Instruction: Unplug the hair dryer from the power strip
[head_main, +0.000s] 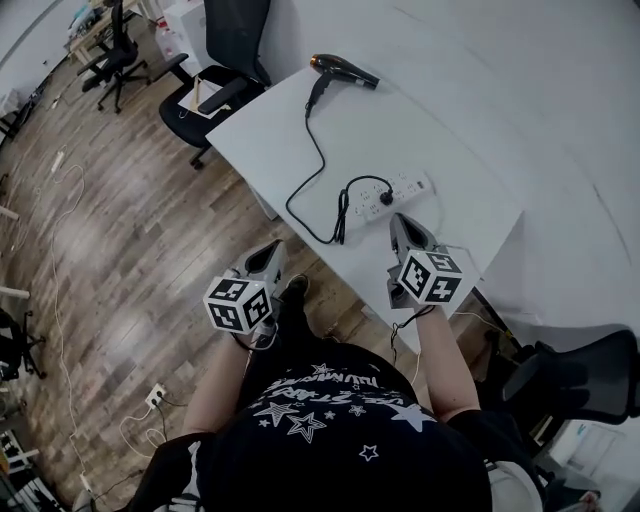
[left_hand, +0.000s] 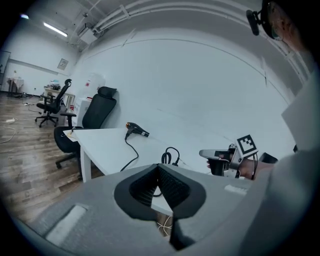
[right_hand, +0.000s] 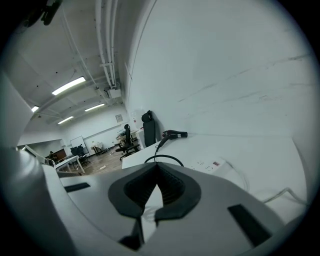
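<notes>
A black hair dryer (head_main: 343, 68) lies at the far end of the white table (head_main: 270, 130). Its black cord (head_main: 320, 165) runs toward me, loops, and ends in a plug (head_main: 386, 197) seated in the white power strip (head_main: 400, 190). My right gripper (head_main: 398, 222) is shut and empty, hovering just short of the strip. My left gripper (head_main: 274, 250) is shut and empty too, off the table's near edge over the floor. The left gripper view shows the dryer (left_hand: 136, 130) and the looped cord (left_hand: 171, 156). The right gripper view shows the dryer (right_hand: 174, 134) and the strip (right_hand: 207, 164).
A black office chair (head_main: 225, 75) stands at the table's far left corner, with another chair (head_main: 115, 55) farther back. A black chair (head_main: 575, 375) sits to my right. Cables and a floor socket (head_main: 155, 395) lie on the wooden floor. A white wall lies beyond the table.
</notes>
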